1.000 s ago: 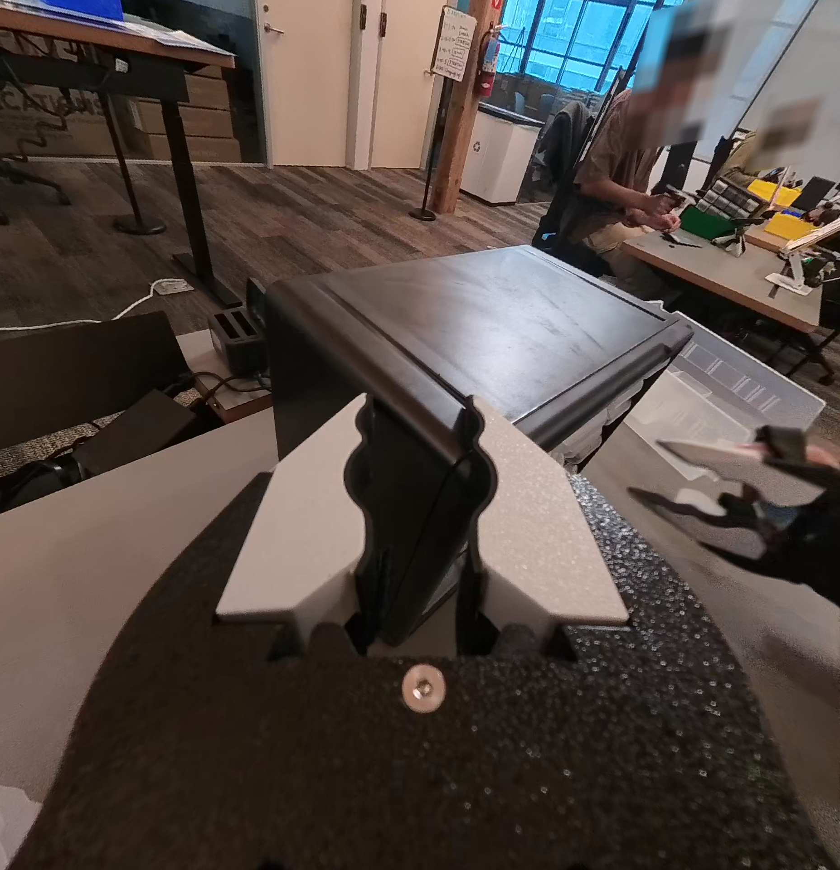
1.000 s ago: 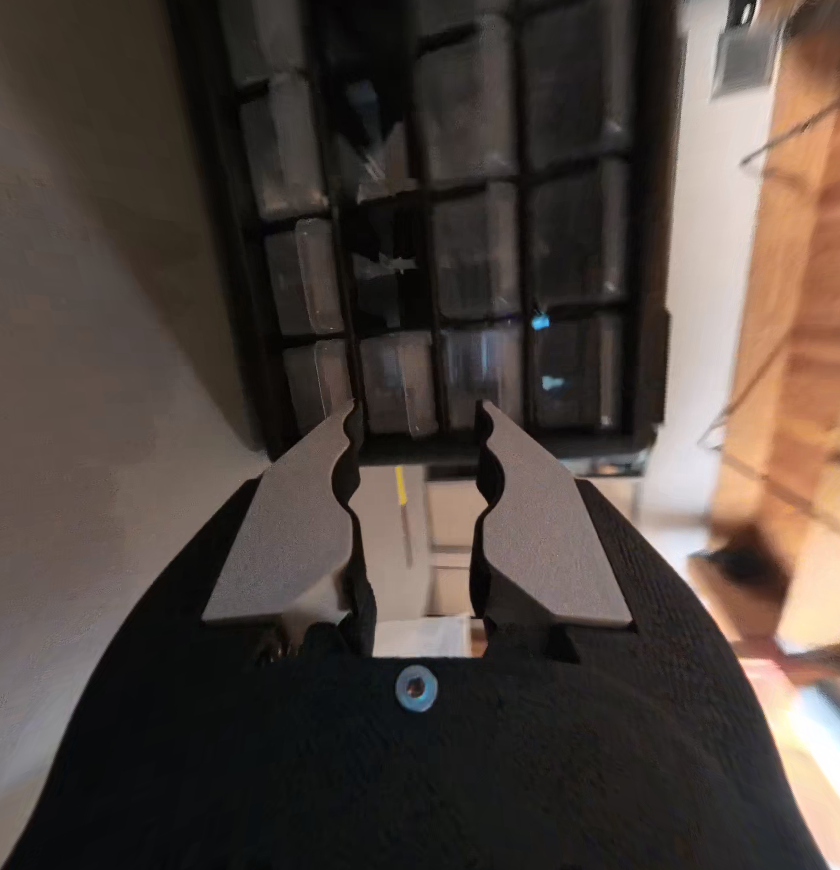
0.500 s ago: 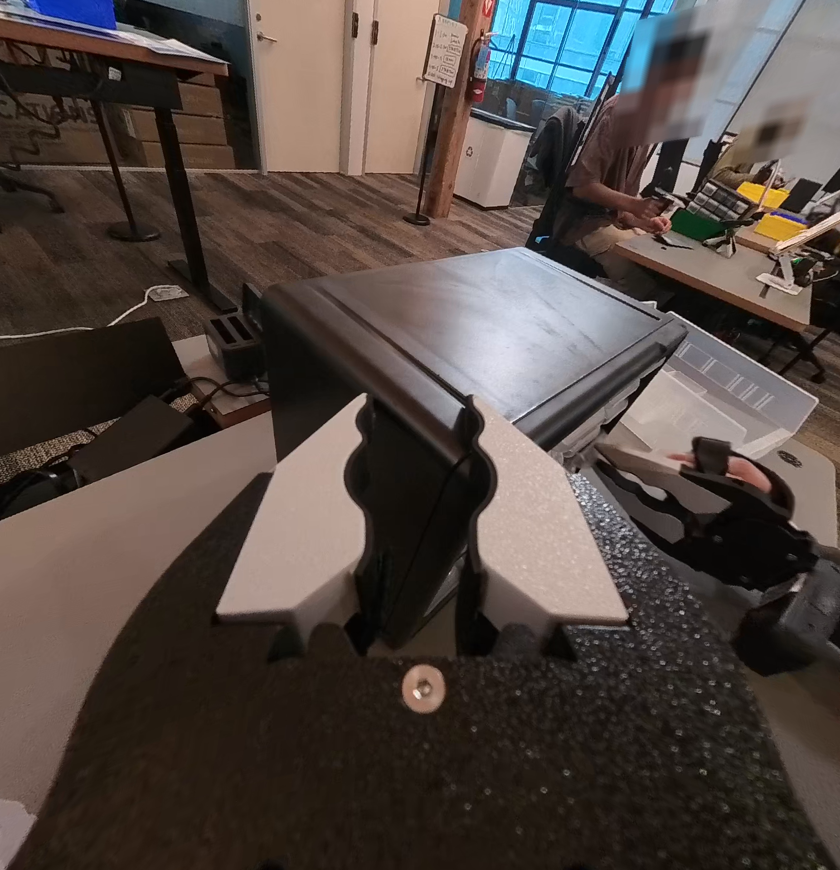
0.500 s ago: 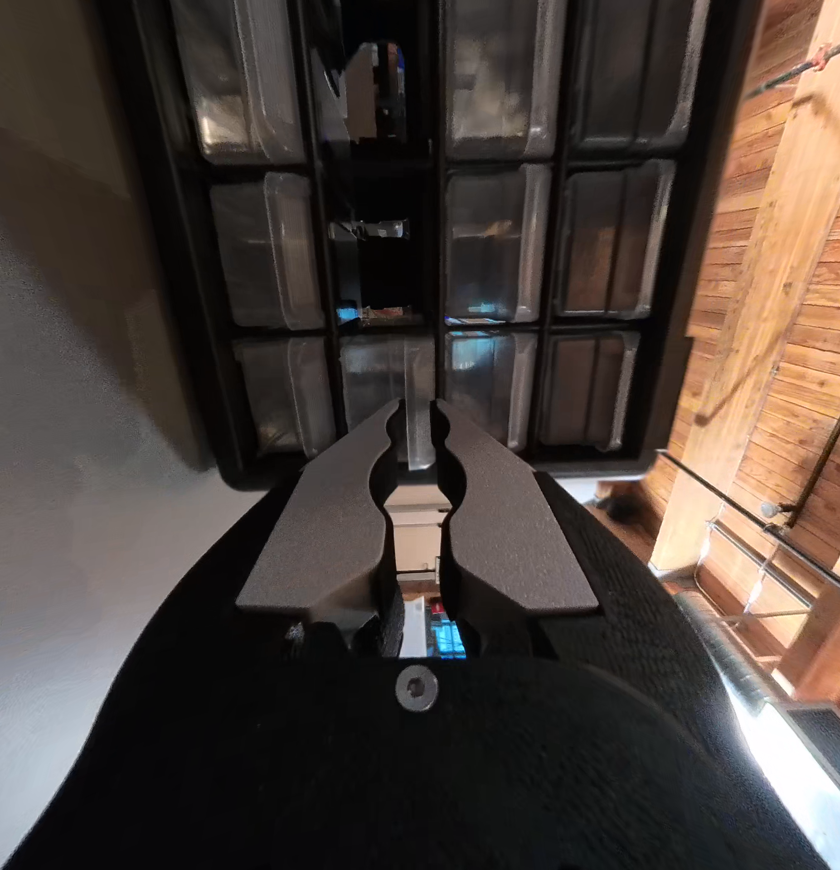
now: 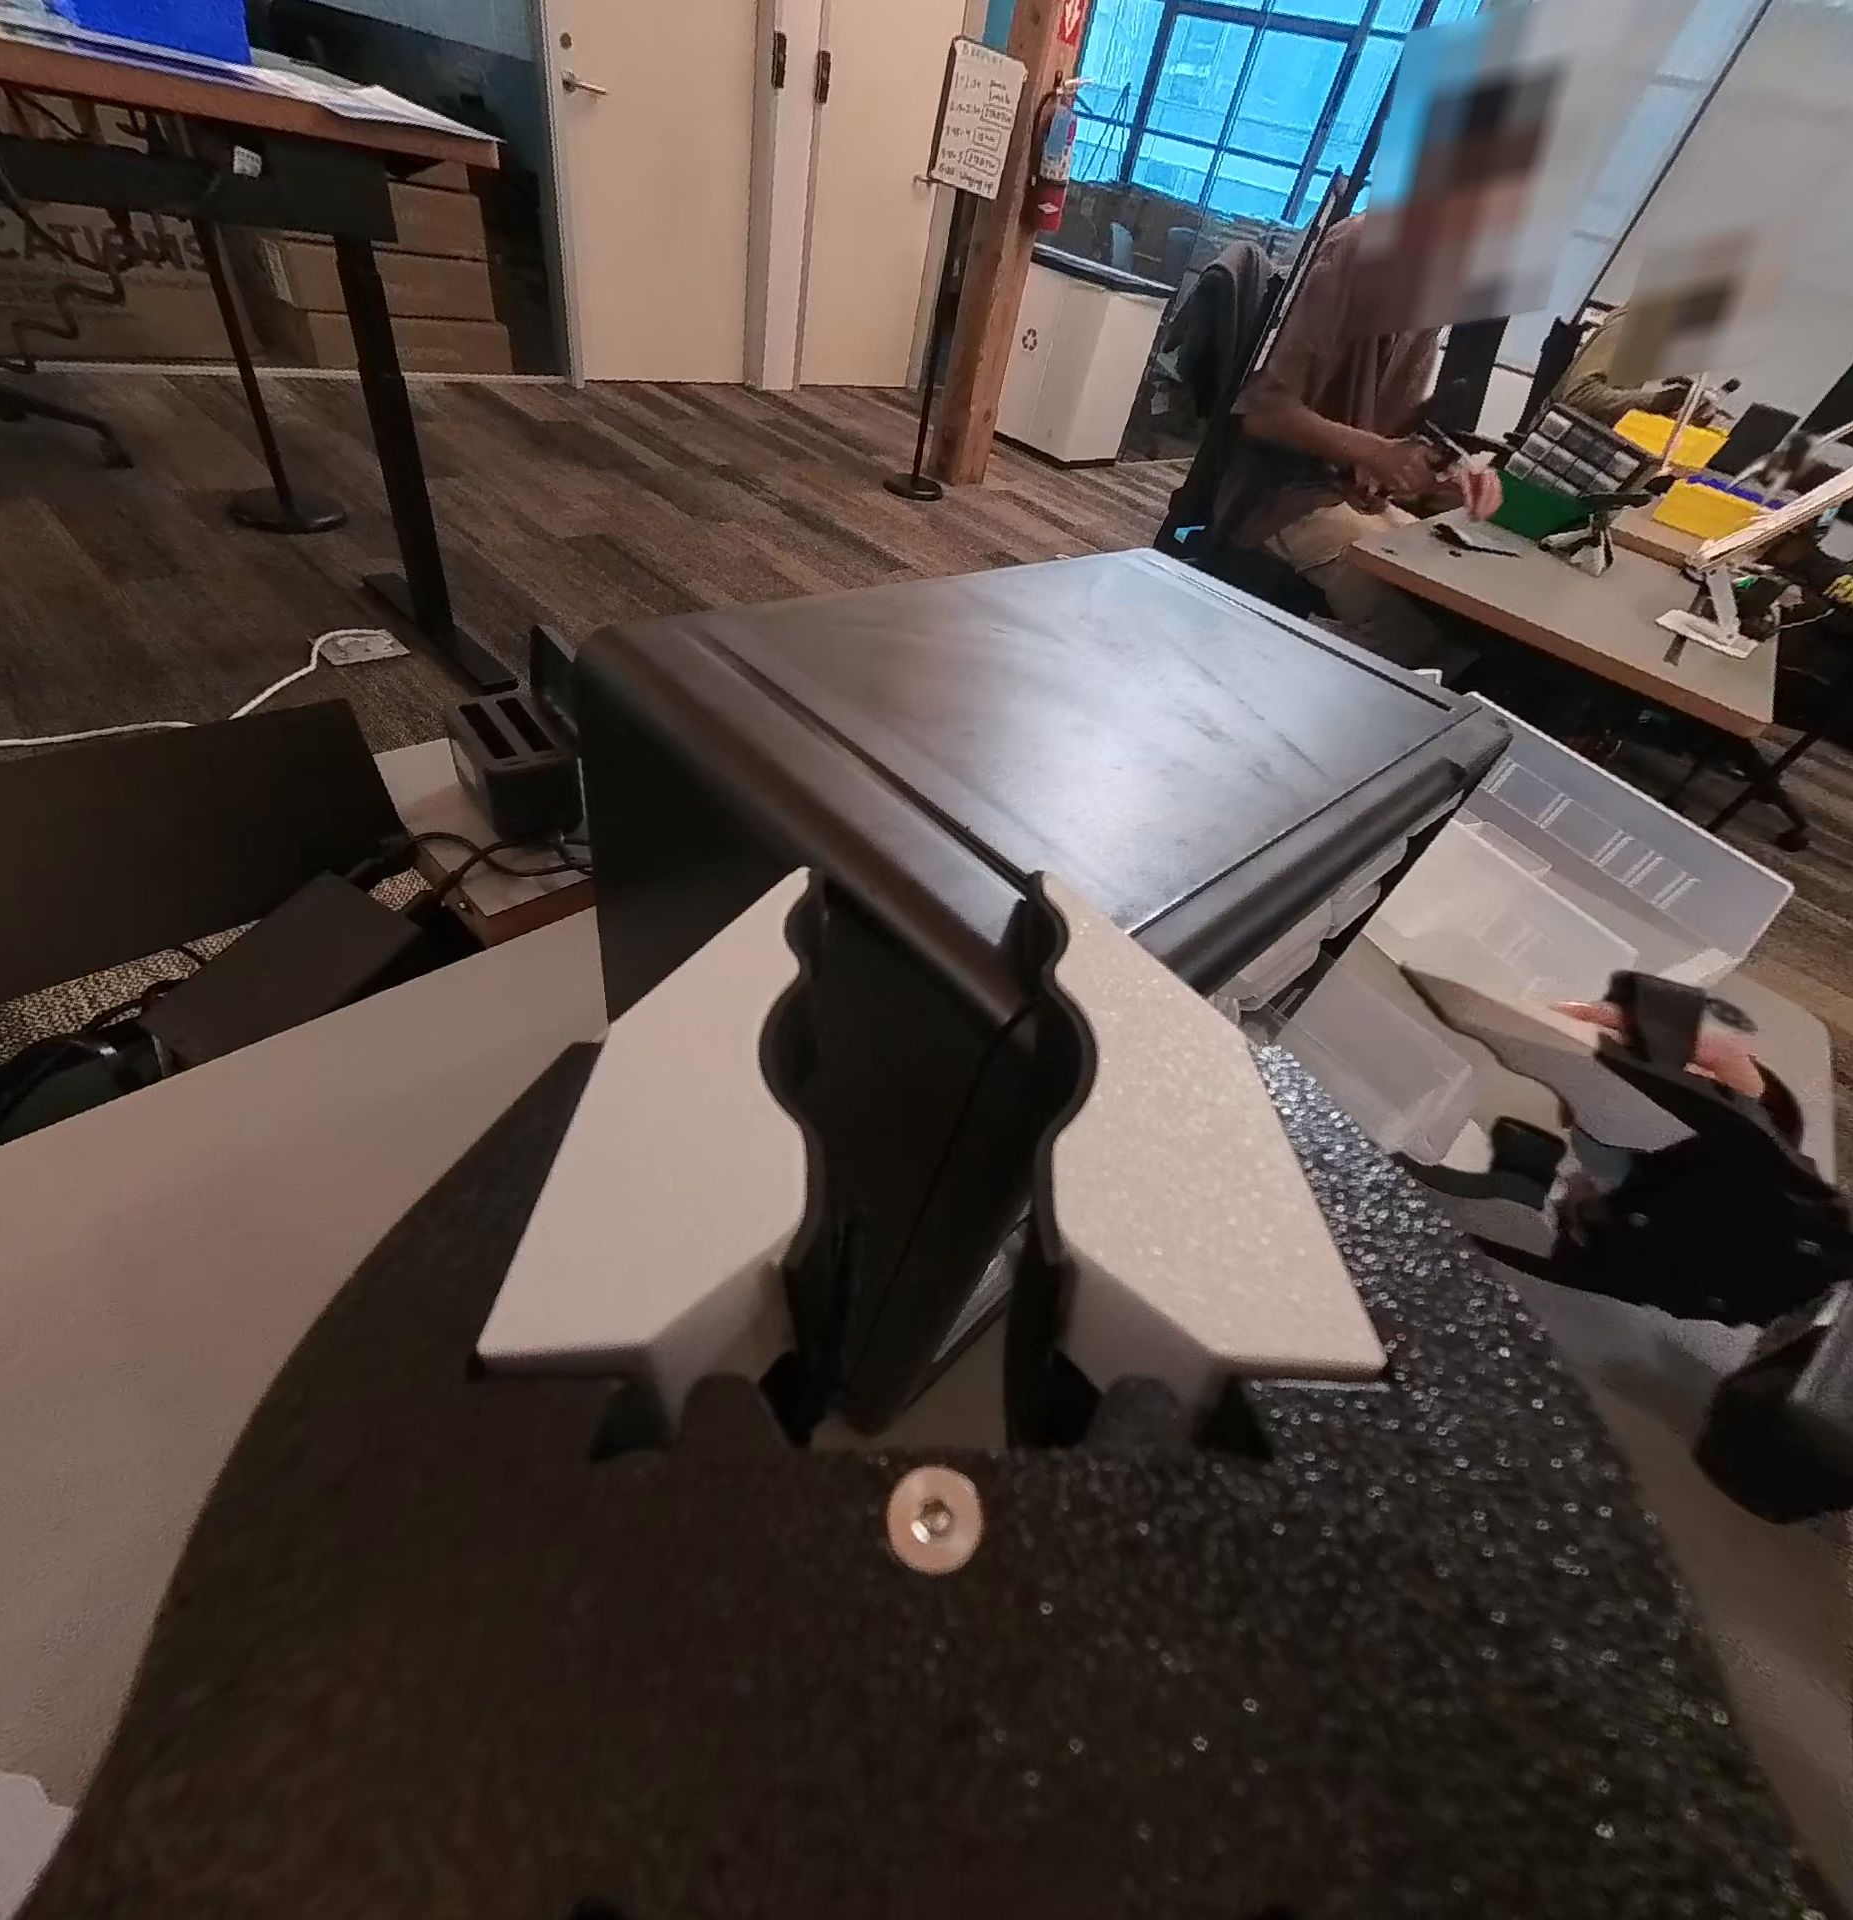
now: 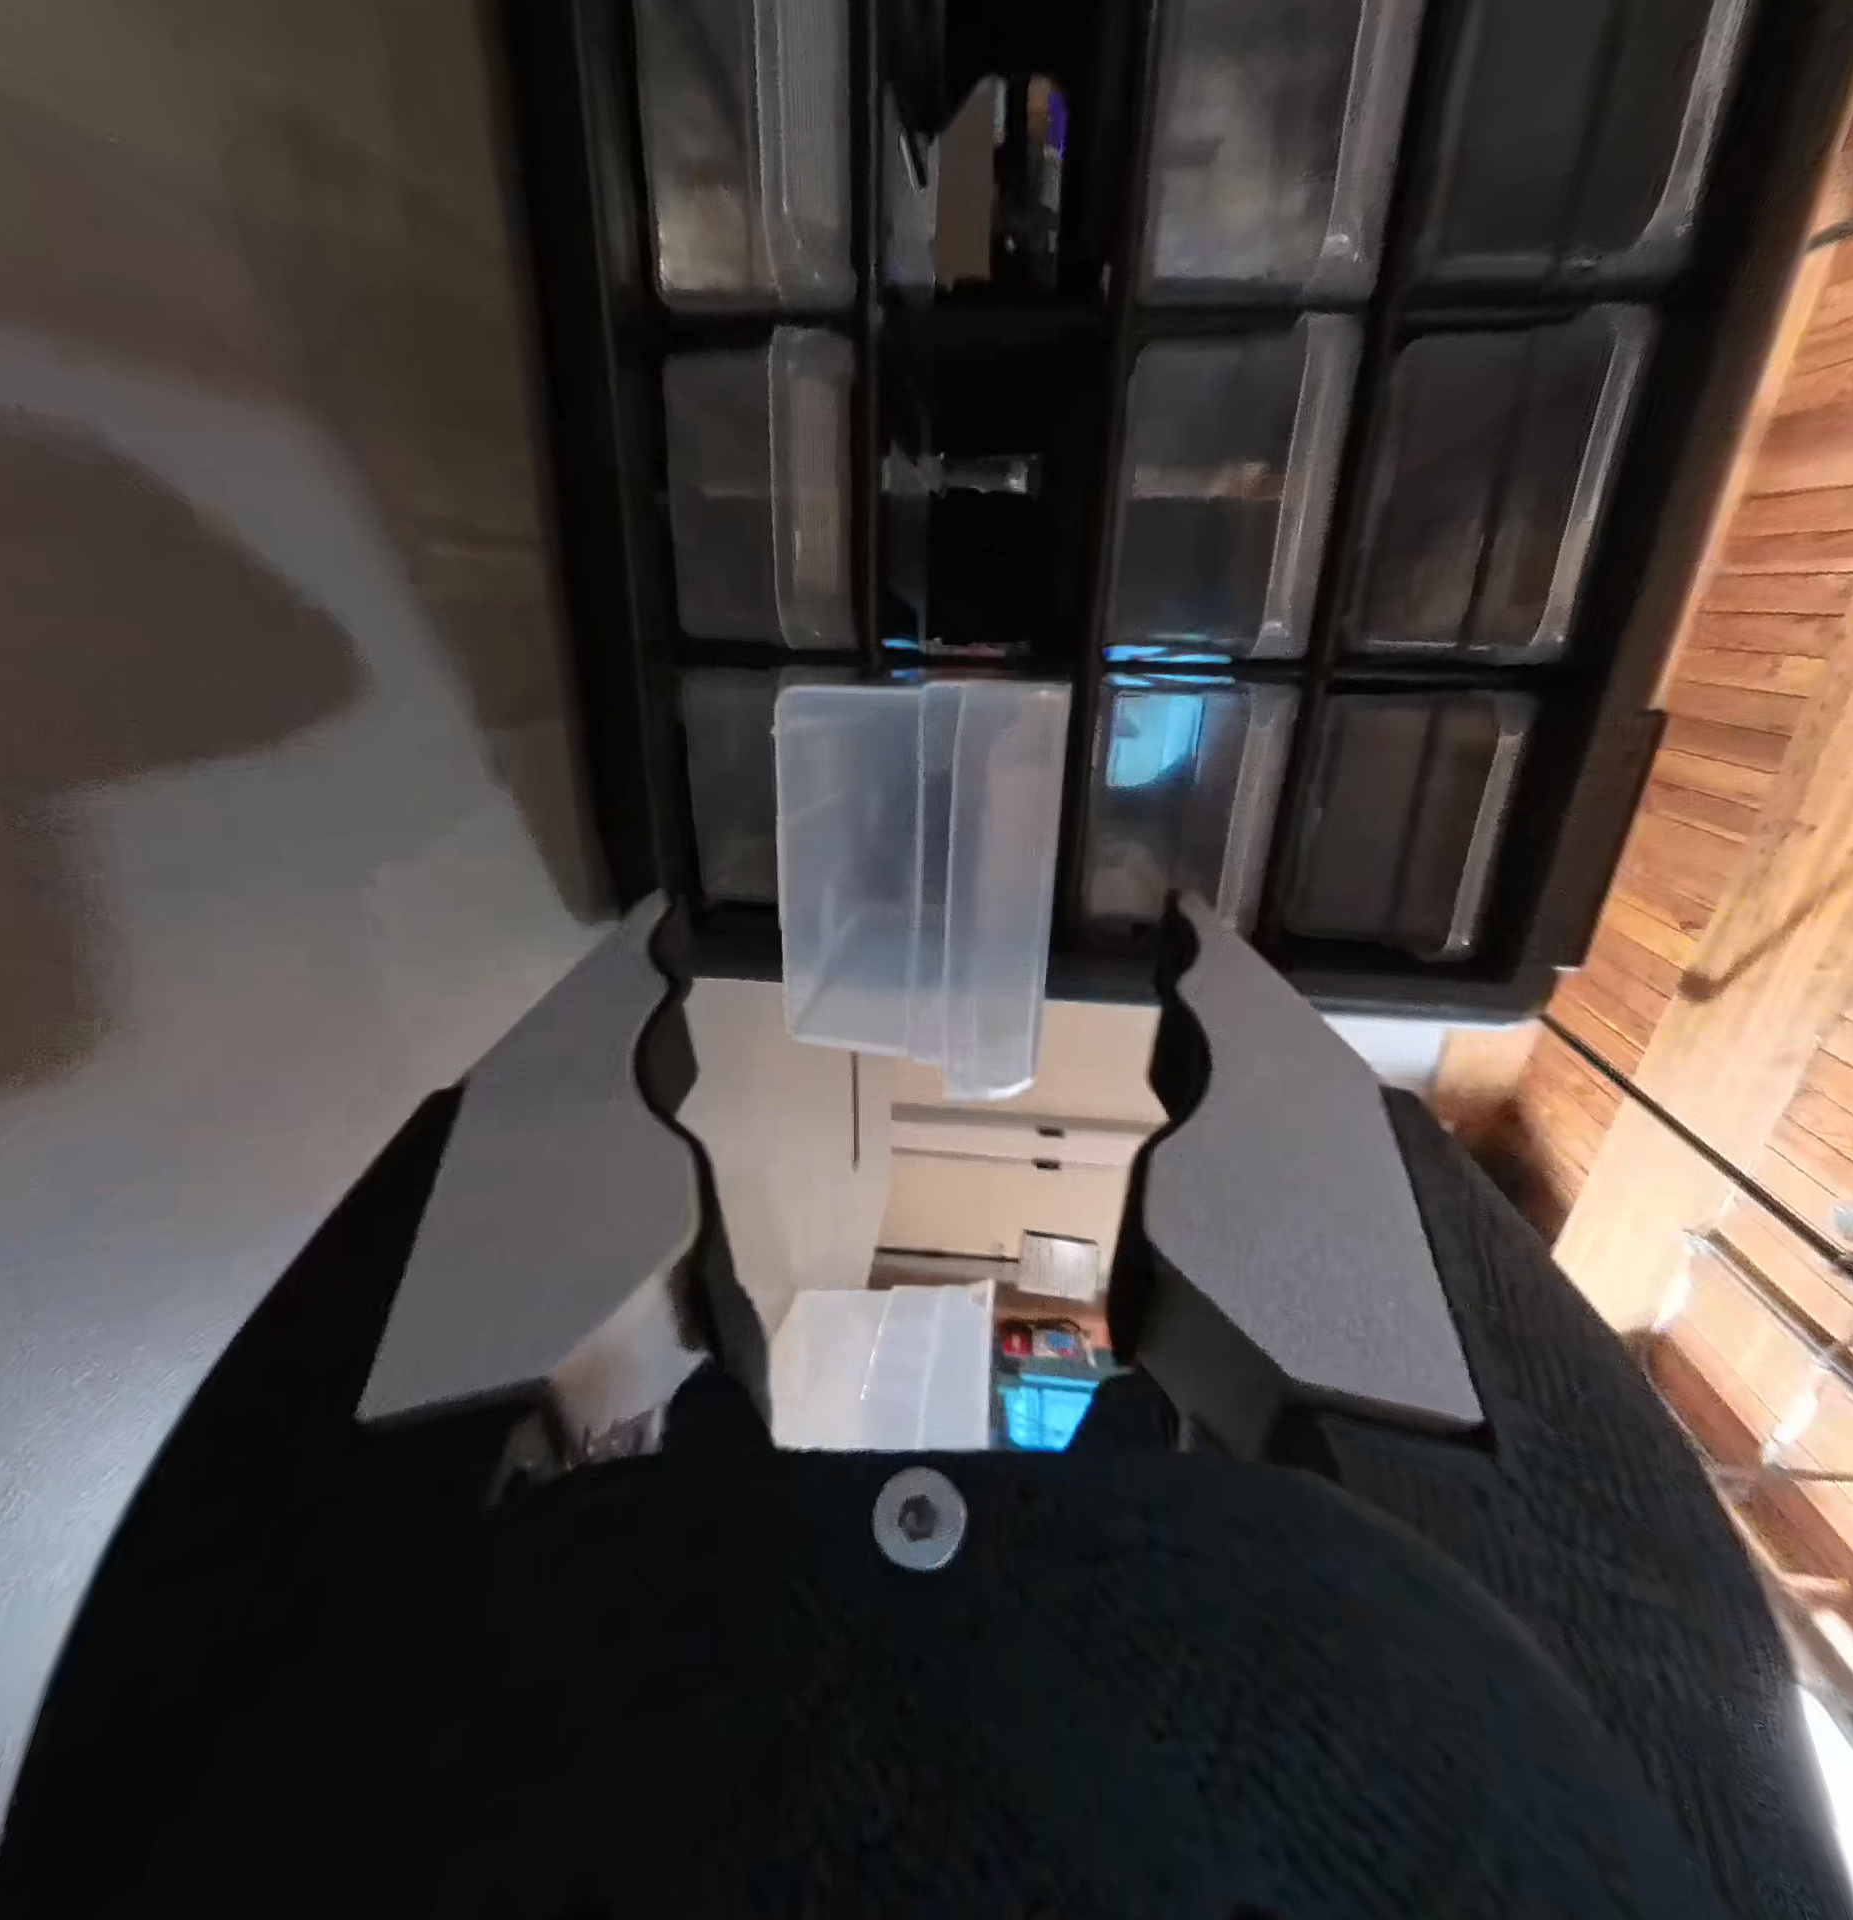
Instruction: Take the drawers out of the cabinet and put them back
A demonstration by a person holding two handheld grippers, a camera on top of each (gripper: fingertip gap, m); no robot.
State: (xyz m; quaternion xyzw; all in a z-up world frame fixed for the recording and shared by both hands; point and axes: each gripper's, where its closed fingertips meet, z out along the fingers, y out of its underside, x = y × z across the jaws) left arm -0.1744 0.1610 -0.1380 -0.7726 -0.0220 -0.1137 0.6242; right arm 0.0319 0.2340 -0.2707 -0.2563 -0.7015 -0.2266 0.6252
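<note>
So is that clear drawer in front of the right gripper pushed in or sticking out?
Sticking out. The clear drawer juts from its slot in the black cabinet, well past its flush neighbours, between the open right gripper fingers, untouched.

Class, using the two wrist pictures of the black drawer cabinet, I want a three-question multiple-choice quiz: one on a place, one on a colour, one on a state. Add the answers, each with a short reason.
1. Where does the left gripper sit?
A. on the black plastic drawer cabinet's top corner edge
B. inside a drawer slot
C. flat on the grey table

2. What colour is the partly pulled-out plastic drawer?
A. yellow
B. clear
C. red

3. How is the right gripper?
A. shut on the drawer
B. shut on nothing
C. open

Answers:
1 A, its fingers straddle the cabinet's top corner edge.
2 B, the drawer is see-through.
3 C, its fingers stand wide apart, either side of the protruding drawer and clear of it.
</note>
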